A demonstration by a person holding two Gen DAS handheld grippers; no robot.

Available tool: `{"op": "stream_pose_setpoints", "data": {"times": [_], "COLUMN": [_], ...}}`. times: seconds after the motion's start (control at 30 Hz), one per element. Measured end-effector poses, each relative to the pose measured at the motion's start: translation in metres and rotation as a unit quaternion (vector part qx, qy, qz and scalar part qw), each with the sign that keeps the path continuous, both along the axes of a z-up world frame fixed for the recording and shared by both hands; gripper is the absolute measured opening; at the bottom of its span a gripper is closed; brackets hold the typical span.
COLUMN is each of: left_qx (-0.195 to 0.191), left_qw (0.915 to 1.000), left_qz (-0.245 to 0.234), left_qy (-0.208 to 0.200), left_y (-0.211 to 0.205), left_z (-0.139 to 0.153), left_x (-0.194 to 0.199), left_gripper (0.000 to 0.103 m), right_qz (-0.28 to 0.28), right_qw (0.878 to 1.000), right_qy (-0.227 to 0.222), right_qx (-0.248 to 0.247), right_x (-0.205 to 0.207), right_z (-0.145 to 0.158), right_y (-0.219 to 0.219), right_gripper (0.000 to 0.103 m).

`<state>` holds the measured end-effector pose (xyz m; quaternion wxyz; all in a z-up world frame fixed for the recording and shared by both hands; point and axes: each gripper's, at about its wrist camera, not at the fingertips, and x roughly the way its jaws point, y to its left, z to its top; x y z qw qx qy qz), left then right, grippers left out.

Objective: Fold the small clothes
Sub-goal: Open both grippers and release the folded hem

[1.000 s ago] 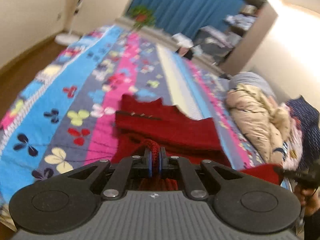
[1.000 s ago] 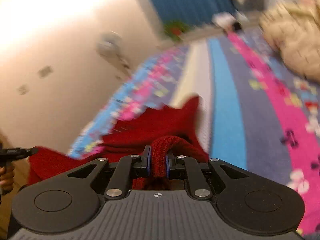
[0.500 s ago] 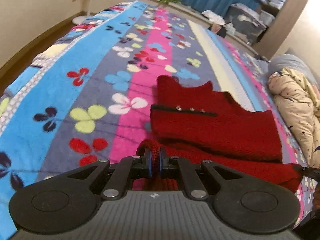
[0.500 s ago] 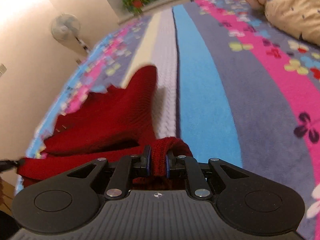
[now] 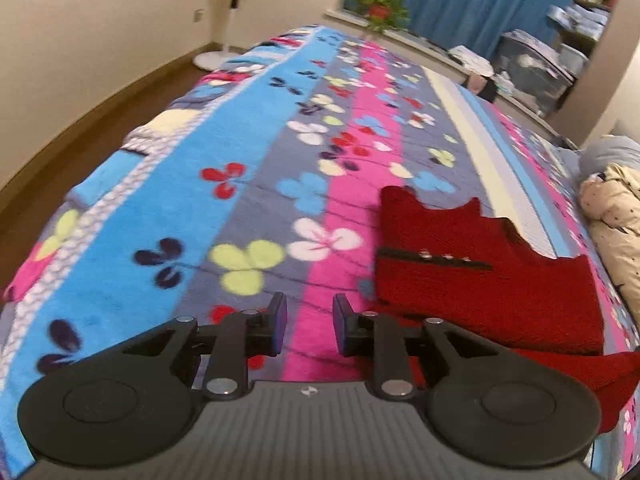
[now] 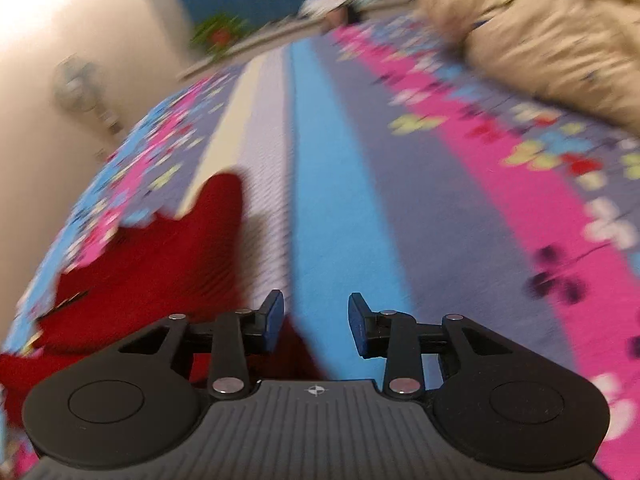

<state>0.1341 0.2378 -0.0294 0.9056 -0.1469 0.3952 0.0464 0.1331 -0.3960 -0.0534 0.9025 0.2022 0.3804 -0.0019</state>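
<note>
A small red knit garment (image 5: 488,280) lies partly folded on the flowered bedspread (image 5: 248,184), with a dark button strip across it. My left gripper (image 5: 308,326) is open and empty, just left of the garment's near edge. In the right wrist view the same red garment (image 6: 160,264) lies to the left. My right gripper (image 6: 316,326) is open and empty over the blue stripe, beside the garment's right edge. That view is blurred.
A beige padded jacket (image 5: 612,220) lies at the bed's right side; it also shows in the right wrist view (image 6: 540,32). A standing fan (image 5: 228,20) is on the floor past the bed's far left corner. A potted plant (image 5: 378,4) and storage bins (image 5: 532,68) stand by the blue curtain.
Both grippers were shut on the red garment's lower edge and carried it forward. Now both have opened and let go, and the garment lies on the bed.
</note>
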Motion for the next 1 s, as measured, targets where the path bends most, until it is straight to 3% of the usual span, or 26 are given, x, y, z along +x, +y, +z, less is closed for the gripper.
{"op": "stream_pose_setpoints", "data": {"times": [0.07, 0.17, 0.27, 0.43, 0.6, 0.7, 0.83, 1.0], "left_qx": [0.008, 0.03, 0.051, 0.045, 0.033, 0.056, 0.053, 0.025], "left_qw": [0.9999, 0.9974, 0.9933, 0.9911, 0.9899, 0.9875, 0.9882, 0.9916], "left_qz": [-0.007, -0.039, -0.073, -0.106, -0.133, -0.144, -0.141, -0.126], "left_qy": [0.011, 0.052, 0.074, 0.067, 0.039, 0.033, 0.026, 0.009], "left_y": [0.005, 0.005, -0.001, -0.013, -0.032, -0.045, -0.05, -0.051], "left_z": [-0.001, -0.012, -0.019, -0.021, -0.014, -0.013, -0.016, -0.018], "left_x": [-0.003, -0.009, -0.017, -0.022, -0.013, -0.003, 0.016, 0.04], "left_gripper": [0.03, 0.049, 0.05, 0.053, 0.057, 0.059, 0.059, 0.059], "right_qz": [-0.021, 0.002, 0.048, 0.113, 0.156, 0.173, 0.164, 0.123], "right_qw": [1.0, 1.0, 0.998, 0.991, 0.985, 0.98, 0.98, 0.986], "right_qy": [-0.001, 0.01, 0.026, 0.056, 0.044, 0.032, -0.001, -0.039], "right_qx": [-0.002, 0.005, -0.013, -0.032, -0.067, -0.089, -0.117, -0.102], "right_x": [-0.005, -0.011, -0.015, -0.017, -0.013, -0.007, 0.004, 0.021], "right_z": [0.0, -0.004, -0.01, -0.02, -0.017, -0.017, -0.01, -0.002], "right_y": [-0.013, -0.022, -0.017, 0.002, 0.029, 0.044, 0.055, 0.055], "right_gripper": [0.037, 0.037, 0.043, 0.044, 0.053, 0.053, 0.053, 0.053]}}
